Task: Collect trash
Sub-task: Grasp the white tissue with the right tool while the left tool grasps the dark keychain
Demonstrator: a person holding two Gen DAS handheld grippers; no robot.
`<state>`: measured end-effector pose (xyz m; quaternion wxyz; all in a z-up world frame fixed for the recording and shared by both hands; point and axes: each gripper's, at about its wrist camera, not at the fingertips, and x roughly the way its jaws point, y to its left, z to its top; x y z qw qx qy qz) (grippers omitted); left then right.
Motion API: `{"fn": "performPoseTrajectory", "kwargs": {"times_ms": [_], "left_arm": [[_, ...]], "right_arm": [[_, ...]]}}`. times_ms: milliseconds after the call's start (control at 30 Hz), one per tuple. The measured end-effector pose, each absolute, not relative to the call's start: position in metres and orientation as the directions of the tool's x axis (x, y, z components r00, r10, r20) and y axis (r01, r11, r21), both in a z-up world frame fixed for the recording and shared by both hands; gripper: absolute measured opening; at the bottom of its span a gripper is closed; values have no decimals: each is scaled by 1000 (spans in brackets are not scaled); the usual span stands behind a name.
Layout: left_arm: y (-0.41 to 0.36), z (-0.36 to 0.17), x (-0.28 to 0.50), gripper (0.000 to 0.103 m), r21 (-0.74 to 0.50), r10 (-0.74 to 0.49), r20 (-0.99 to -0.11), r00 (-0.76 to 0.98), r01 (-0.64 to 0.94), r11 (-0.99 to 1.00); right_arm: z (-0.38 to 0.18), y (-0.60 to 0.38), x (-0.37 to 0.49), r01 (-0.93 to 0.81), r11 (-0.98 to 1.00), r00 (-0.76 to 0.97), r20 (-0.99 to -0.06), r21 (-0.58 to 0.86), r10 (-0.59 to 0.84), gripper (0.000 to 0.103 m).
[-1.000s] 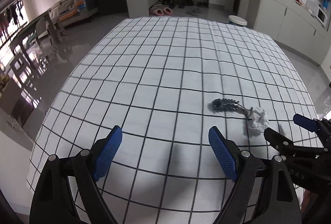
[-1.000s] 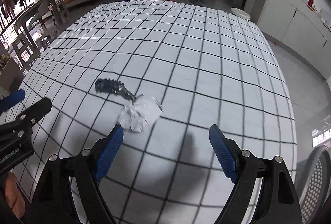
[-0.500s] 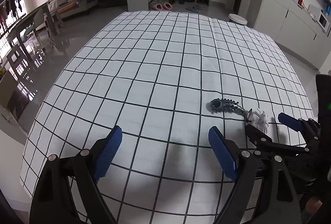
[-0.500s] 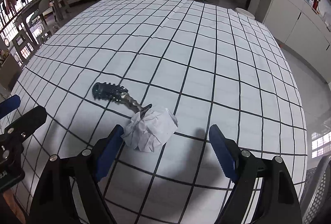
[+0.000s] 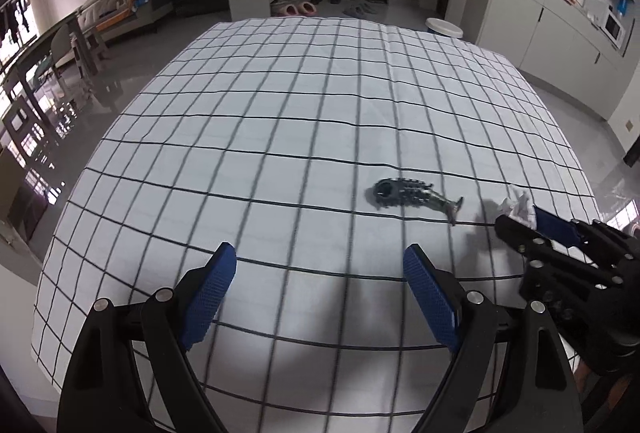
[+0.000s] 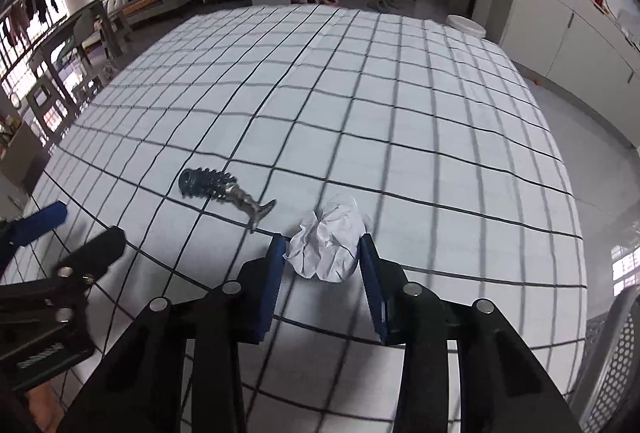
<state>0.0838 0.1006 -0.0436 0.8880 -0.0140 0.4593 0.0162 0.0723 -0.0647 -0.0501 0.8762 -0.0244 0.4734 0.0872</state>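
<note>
Bench under white black-grid cloth (image 6: 440,137) | right gripper (image 6: 322,253) has just been closing, clamps crumpled white paper ball (image 6: 328,245) | left gripper (image 5: 320,285) open, empty | dark fish-skeleton scrap (image 6: 220,189) left on cloth | 1 of 2 grabbed, none binned

A crumpled white paper wad (image 6: 326,247) was seen on a matt checked cloth (image 6: 400,121). A dark, ridged, dully gleaming fish-shaped piece (image 6: 218,189) and a glossy floor (image 5: 132,73) were noted.
</note>
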Motion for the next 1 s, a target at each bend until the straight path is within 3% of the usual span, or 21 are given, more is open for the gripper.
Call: {"fn": "performPoseTrajectory", "kwargs": {"times_ms": [367, 1000], "left_arm": [[53, -50, 108, 87, 24, -6, -826, 564, 45, 999], [26, -81, 161, 87, 22, -45, -861, 506, 126, 992]], "right_arm": [[-30, -126, 68, -69, 990, 557, -819, 120, 138, 37], [-29, -151, 68, -62, 981, 536, -823, 182, 187, 37]]}}
